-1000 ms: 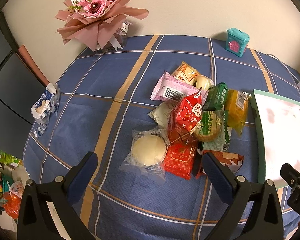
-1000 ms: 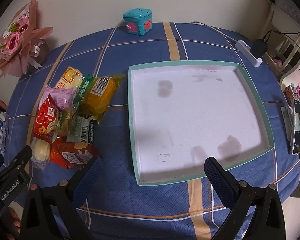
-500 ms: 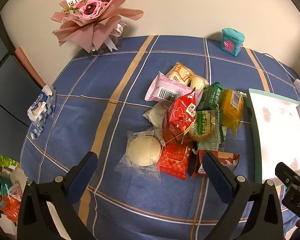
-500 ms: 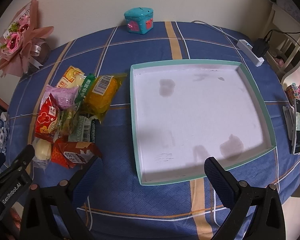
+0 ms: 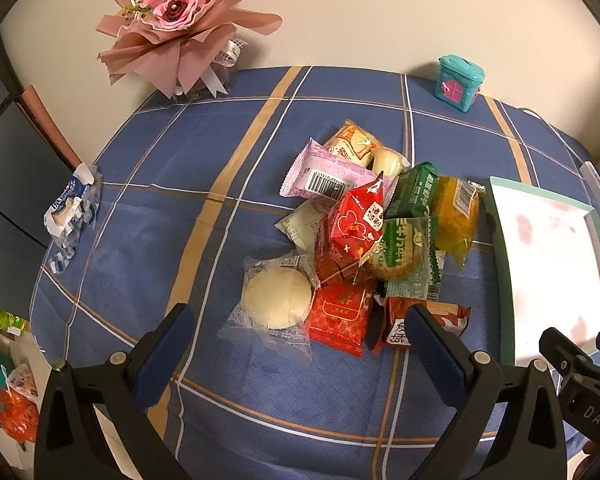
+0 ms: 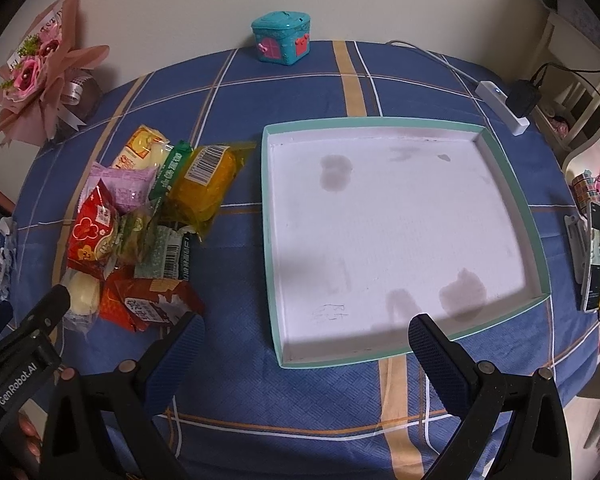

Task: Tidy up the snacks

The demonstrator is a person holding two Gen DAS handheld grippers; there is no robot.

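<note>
Hovering above the blue plaid-clothed bench [image 5: 148, 184], the left claw [image 5: 300, 332] gapes wide and holds nothing, its fingers straddling the near end of a heap of wrapped snacks [image 5: 364, 236]. That heap lies just left of the shallow teal-rimmed white tray [image 6: 388, 236]. The right claw [image 6: 304, 340] hangs wide and unladen over the tray's near edge.

Blue plaid table [image 6: 300, 392] w/ snack pile [image 5: 372, 240], tray [image 6: 396, 354], bouquet [image 5: 180, 32].
</note>
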